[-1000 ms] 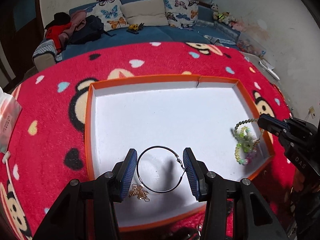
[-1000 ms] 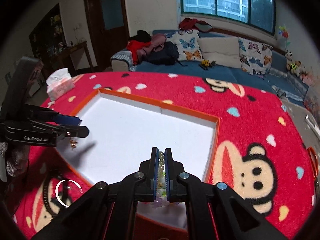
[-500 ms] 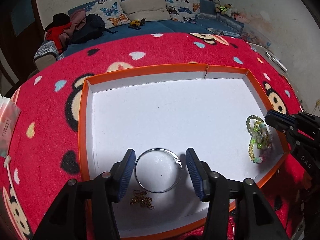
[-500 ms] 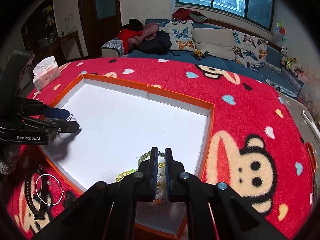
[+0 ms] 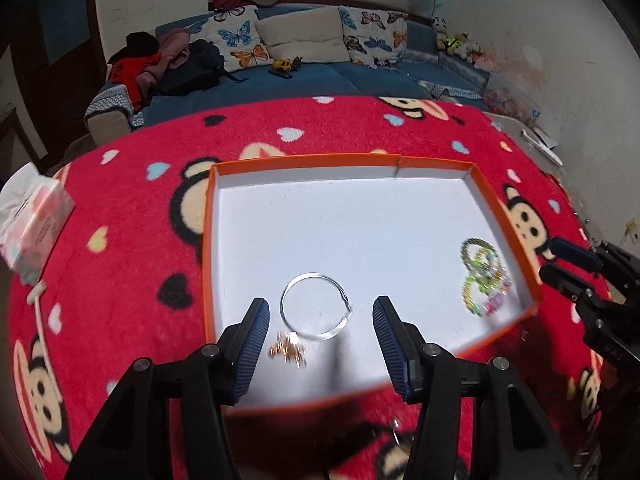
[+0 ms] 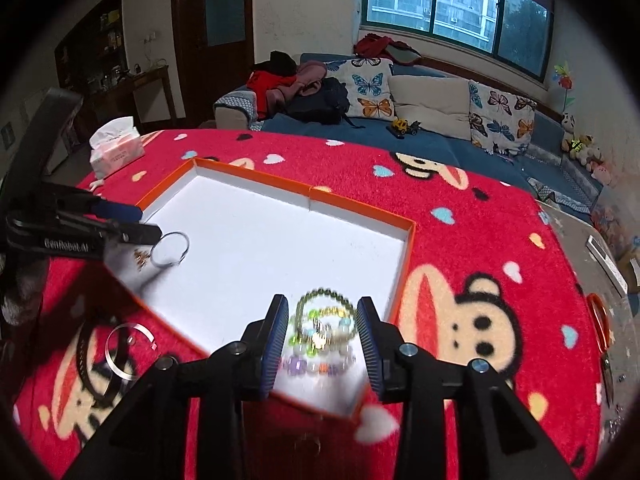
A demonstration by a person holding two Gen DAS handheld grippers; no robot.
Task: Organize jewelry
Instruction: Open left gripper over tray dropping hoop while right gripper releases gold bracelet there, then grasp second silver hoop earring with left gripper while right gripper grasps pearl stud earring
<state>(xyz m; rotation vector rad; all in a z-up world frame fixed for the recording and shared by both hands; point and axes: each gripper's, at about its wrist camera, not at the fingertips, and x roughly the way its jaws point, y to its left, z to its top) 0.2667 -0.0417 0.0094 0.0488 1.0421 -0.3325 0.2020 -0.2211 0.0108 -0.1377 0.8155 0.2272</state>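
Both grippers stand with jaws spread wide and nothing between the pads. The left gripper (image 5: pixel 320 340) hangs over the near edge of the tray (image 5: pixel 304 159), an orange-rimmed box with a white floor. Just ahead of its jaws, slightly left of the midline, a silver hoop (image 5: pixel 316 306) lies flat on the white floor, touching neither pad. A small gold chain (image 5: pixel 287 350) sits close inside the left finger (image 5: pixel 250 350), just short of the hoop's near rim; blur hides whether the two touch.

The right gripper (image 6: pixel 322 342) is over the tray's near right corner. A heap of bead bracelets (image 6: pixel 324 334), green, yellow, white and purple, lies on the tray floor in the gap between its jaws, with the purple beads nearest the camera. The beads are blurred, and they seem clear of both pads.

From the right wrist view, the left gripper (image 6: pixel 136 224) shows far to the left of the jaws, its tips over the hoop (image 6: pixel 170 249). Outside the tray, left of the right jaws, a second hoop (image 6: pixel 126 354) and a dark band (image 6: pixel 86 364) lie on the red blanket (image 6: pixel 460 208). A tissue box (image 6: pixel 116 150) stands far ahead to the left, at the blanket's edge.
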